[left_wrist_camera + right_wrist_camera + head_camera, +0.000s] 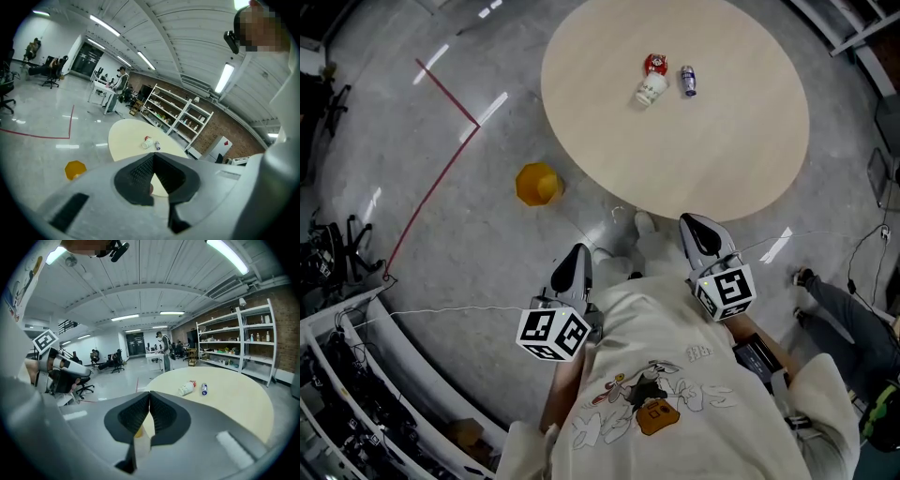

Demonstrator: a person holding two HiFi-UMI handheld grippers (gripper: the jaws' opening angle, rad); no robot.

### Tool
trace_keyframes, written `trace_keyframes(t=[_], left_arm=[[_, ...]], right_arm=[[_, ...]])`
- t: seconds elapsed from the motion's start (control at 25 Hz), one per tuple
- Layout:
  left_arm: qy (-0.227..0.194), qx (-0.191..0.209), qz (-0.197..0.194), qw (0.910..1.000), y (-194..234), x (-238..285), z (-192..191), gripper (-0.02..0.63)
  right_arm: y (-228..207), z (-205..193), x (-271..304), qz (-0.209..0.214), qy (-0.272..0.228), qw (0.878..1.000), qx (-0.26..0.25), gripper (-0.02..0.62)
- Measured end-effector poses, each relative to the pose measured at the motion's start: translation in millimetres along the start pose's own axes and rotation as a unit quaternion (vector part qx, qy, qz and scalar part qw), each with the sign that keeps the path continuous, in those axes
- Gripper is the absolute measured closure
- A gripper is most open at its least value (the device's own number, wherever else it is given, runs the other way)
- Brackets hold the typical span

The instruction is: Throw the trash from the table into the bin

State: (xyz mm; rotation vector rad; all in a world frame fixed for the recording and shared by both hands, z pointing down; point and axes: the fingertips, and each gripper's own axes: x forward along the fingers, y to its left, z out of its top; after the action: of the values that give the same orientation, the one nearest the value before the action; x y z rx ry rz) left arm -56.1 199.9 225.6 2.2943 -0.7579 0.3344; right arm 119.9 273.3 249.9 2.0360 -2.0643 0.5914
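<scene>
Tools: two, a left tool [576,255] and a right tool [696,228], both held low in front of the person and pointing toward the worktop.
Left tool state: jaws pressed together, nothing between them.
Right tool state: jaws pressed together, nothing between them.
Marker cubes: two, one on each tool, close to the person's chest.
Worktop [731,169]: one, round and pale, ahead of both tools.
Trash pieces: two, both lying on their sides on the far part of the worktop, well apart from the tools.
Piece one: a white container [652,89] with a red end.
Piece two: a small can [687,81], blue and silver, just beside the white container on its right.
Bin [537,184]: one, yellow, on the floor just off the worktop's left edge, ahead of the left tool.
Floor marking: one red line [441,173], bent at a corner, left of the bin.
</scene>
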Motion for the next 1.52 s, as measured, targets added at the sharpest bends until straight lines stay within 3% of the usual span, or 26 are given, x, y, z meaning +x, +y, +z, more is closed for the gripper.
trace_keyframes(t=[0.4, 0.52, 0.68, 0.76, 0.84, 1.04, 1.36, 1.52], left_arm=[[0.041, -0.036, -0.02, 0.9983, 34.1, -32.9, -40.0, 0.601], [0.05, -0.054, -0.016, 0.9972, 51.8, -31.1, -51.7, 0.601], [0.056, -0.059, -0.024, 0.9964, 45.1, -31.2, -44.6, 0.601], [0.051, -0.05, -0.027, 0.9971, 39.4, -18.9, -35.0, 0.601], [0.043, -0.042, -0.026, 0.9978, 35.1, 0.3, -25.1, 0.601], [0.034, -0.03, -0.021, 0.9987, 7.3, 47.0, -5.1, 0.601], [0.027, 0.012, 0.006, 0.9995, -53.4, 130.2, 22.8, 0.601], [0.056, 0.028, 0.014, 0.998, -62.5, 160.8, 8.7, 0.601]], right_arm=[[44.7, -48.2, -31.1, -0.03, 0.051, 0.998, 0.025, 0.571], [44.0, -55.3, -34.8, -0.045, 0.05, 0.997, 0.026, 0.54], [28.2, -42.0, -42.1, -0.072, 0.038, 0.995, 0.051, 0.534], [16.9, -38.8, -33.2, -0.067, 0.038, 0.996, 0.055, 0.533], [3.3, -36.8, -19.6, -0.055, 0.039, 0.996, 0.051, 0.588], [-48.8, -6.6, -1.9, -0.047, 0.007, 0.998, 0.039, 0.588], [-154.0, 17.0, 18.2, -0.033, -0.005, 0.995, 0.095, 0.588], [-183.6, 11.1, 26.7, -0.045, -0.005, 0.992, 0.115, 0.588]])
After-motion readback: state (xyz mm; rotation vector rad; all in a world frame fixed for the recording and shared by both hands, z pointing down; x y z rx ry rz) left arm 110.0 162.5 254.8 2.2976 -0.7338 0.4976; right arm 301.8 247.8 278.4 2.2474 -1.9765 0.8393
